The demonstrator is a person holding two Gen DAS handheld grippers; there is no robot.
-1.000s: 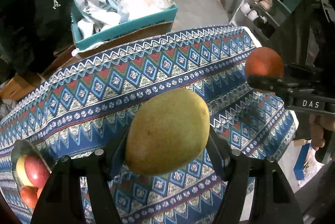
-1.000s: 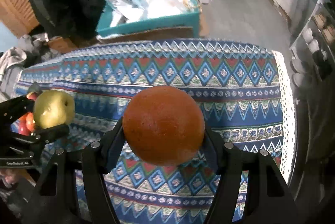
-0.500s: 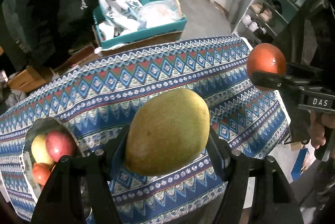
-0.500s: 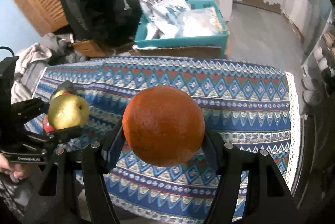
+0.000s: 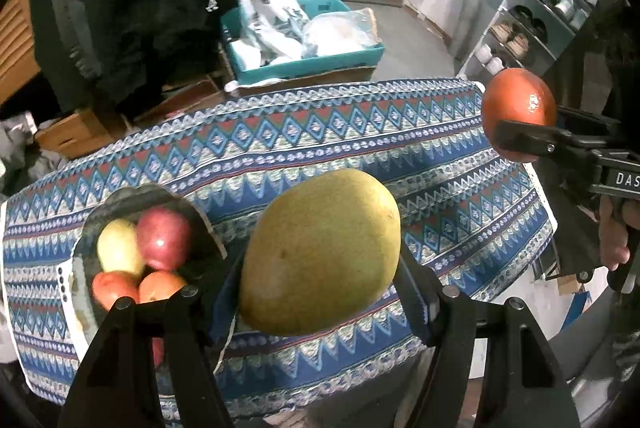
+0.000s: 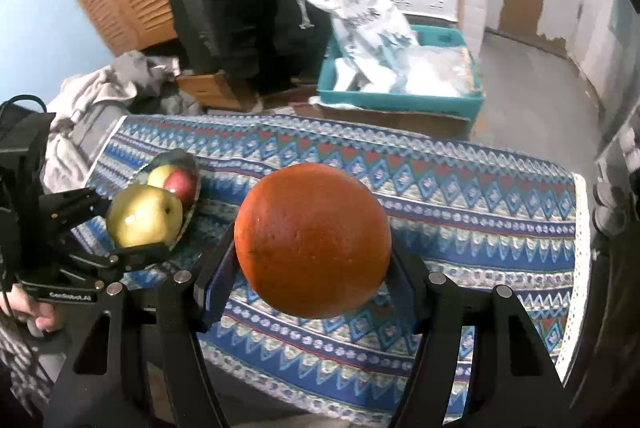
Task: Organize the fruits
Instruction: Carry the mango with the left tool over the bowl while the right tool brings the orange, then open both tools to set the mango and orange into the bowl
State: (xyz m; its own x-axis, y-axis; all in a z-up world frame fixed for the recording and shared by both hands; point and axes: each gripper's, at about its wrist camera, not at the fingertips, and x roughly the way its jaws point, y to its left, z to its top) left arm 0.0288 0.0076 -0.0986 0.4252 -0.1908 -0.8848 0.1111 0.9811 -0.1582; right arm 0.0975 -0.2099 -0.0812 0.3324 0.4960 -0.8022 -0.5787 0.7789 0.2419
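Left wrist view shows the left gripper (image 5: 320,268) clamped on a yellow-green mango (image 5: 320,252), held in the air above the near edge of the cloth (image 5: 360,131). The bowl (image 5: 192,211) sits just to its left on the cloth, already holding an apple (image 5: 164,238) and several other fruits. The right gripper (image 6: 312,268) grips an orange (image 6: 312,246), also held in the air, over the near middle of the cloth and well apart from the bowl.

The step in hand looks like carrying both fruits to the bowl. It likely goes best one at a time: the mango is nearer, so swing it left until it hangs over the free right part of the bowl, lower it until it rests against the fruit there, and only then let go. Dropping it from height could knock the apple out or tip the shallow bowl. Keep the orange back meanwhile, so the two grippers do not crowd each other over the rim.
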